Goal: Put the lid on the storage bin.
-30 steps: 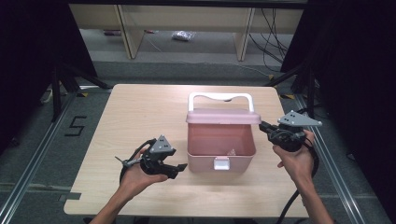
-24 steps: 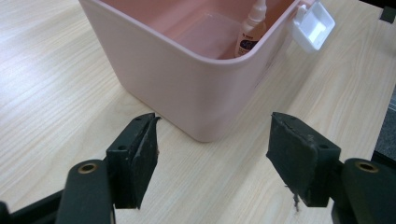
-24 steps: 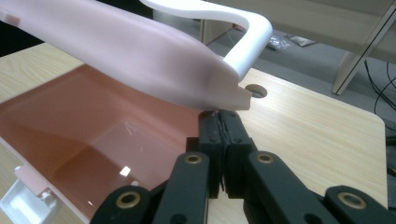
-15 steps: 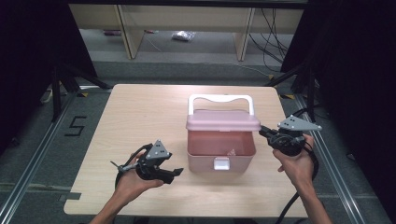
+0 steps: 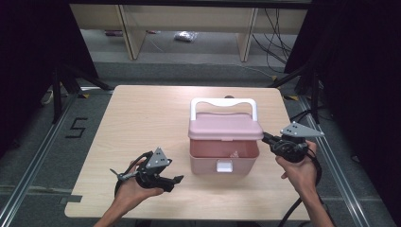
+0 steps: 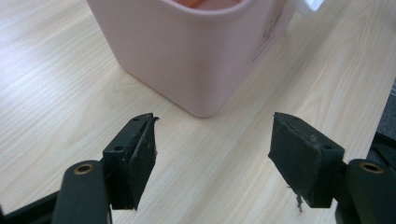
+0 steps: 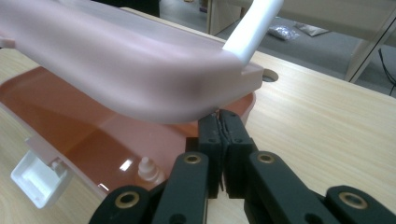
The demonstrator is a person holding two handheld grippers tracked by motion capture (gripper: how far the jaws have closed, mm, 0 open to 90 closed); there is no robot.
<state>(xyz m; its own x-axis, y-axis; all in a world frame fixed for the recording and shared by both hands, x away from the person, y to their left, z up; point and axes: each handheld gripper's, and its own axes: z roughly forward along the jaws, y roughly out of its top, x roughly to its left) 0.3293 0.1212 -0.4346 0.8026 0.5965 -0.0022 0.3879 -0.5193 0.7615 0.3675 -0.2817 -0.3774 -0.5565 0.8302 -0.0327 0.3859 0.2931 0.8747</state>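
A pink storage box [image 5: 224, 153] sits mid-worktop [image 5: 142, 123], lid [image 5: 226, 126] lifted. Right gripper [image 5: 267, 138], fingers together, props the lid's right edge; left gripper [image 5: 176, 180], fingers apart, waits near-left, empty.

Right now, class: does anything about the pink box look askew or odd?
Yes. The pink box's lid sits raised, propped from beneath at its right edge by the shut right gripper, leaving a gap.
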